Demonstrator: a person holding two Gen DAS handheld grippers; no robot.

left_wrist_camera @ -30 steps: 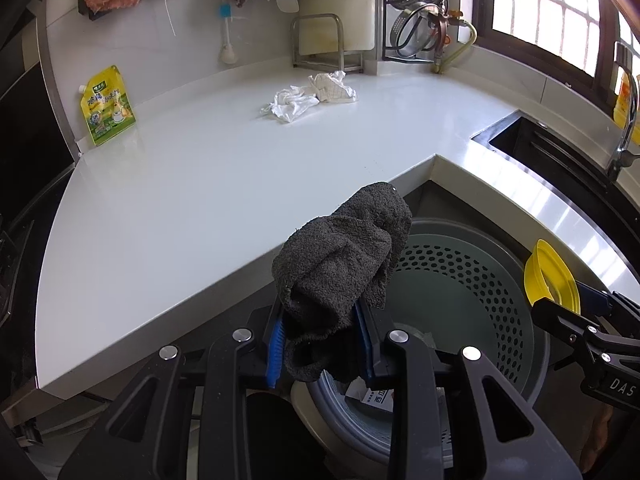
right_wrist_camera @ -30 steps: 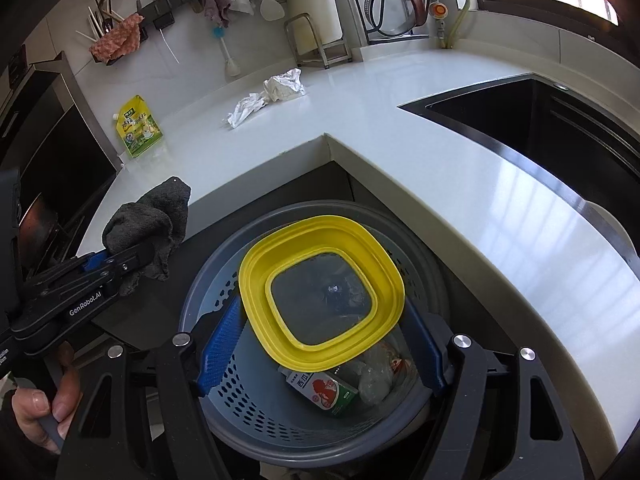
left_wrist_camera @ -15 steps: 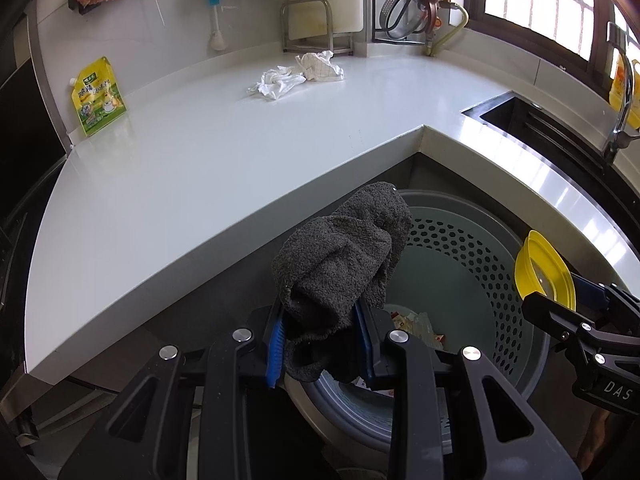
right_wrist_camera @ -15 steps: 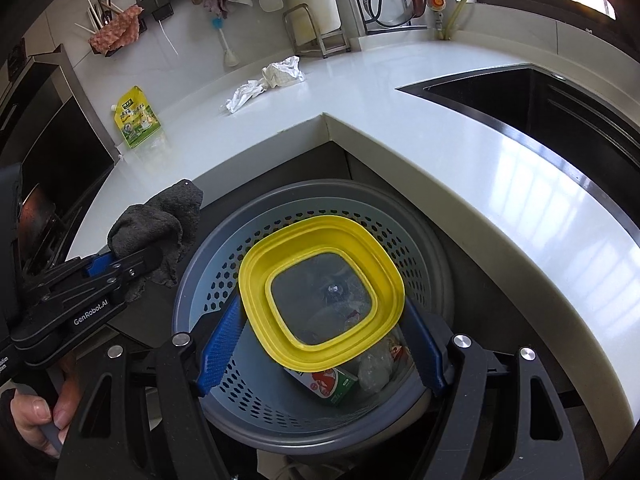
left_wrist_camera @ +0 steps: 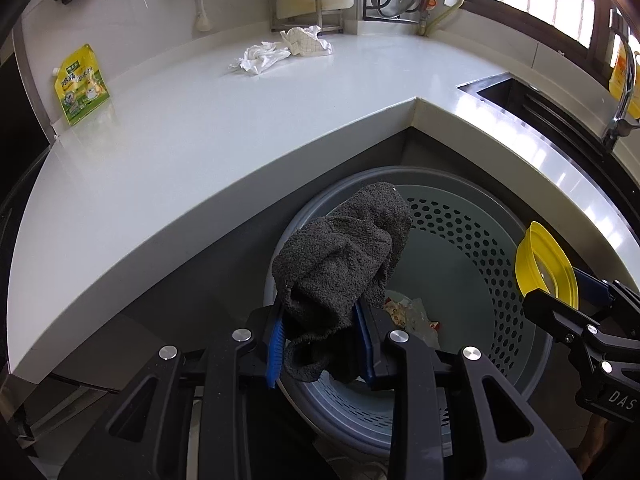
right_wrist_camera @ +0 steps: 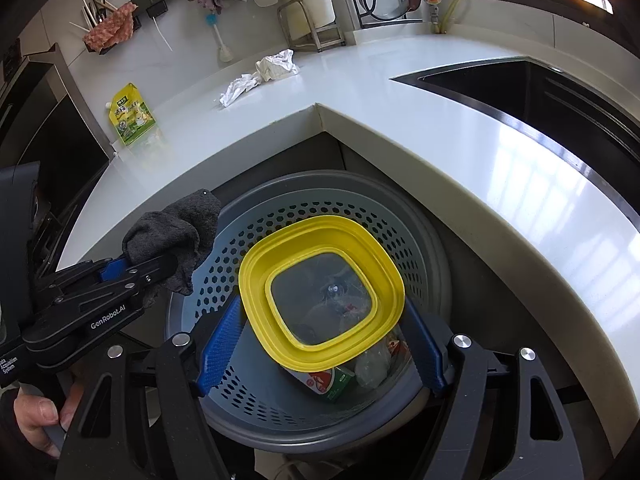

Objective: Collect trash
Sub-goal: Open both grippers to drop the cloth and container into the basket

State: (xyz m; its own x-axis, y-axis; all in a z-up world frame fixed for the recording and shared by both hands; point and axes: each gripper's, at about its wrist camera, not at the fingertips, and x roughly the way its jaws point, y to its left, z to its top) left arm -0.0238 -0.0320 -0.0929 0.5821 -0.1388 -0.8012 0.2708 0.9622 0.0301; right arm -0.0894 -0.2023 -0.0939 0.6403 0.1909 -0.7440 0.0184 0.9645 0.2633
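A dark grey cloth (left_wrist_camera: 340,264) is pinched in my left gripper (left_wrist_camera: 322,344), which is shut on it and hangs over the near left rim of the grey perforated bin (left_wrist_camera: 472,240). From the right wrist the same cloth (right_wrist_camera: 172,236) sits over the bin's left rim (right_wrist_camera: 188,304). My right gripper (right_wrist_camera: 320,344) is shut on a yellow bowl with a clear bottom (right_wrist_camera: 320,256), held tilted over the bin's mouth. A red-and-green carton (right_wrist_camera: 328,382) and crumpled wrappers lie in the bin. White crumpled paper (left_wrist_camera: 262,56) lies far back on the counter.
The white counter (left_wrist_camera: 200,140) wraps around the bin in a corner. A yellow pouch (left_wrist_camera: 80,84) leans on the back wall at left. A dark sink (right_wrist_camera: 540,96) and tap (left_wrist_camera: 624,92) are at right. Utensils, cloths and racks hang along the wall. A person's hand (right_wrist_camera: 36,420) grips the left tool.
The left gripper with the grey cloth has moved lower and in over the bin's rim. The right gripper and yellow bowl have hardly shifted.
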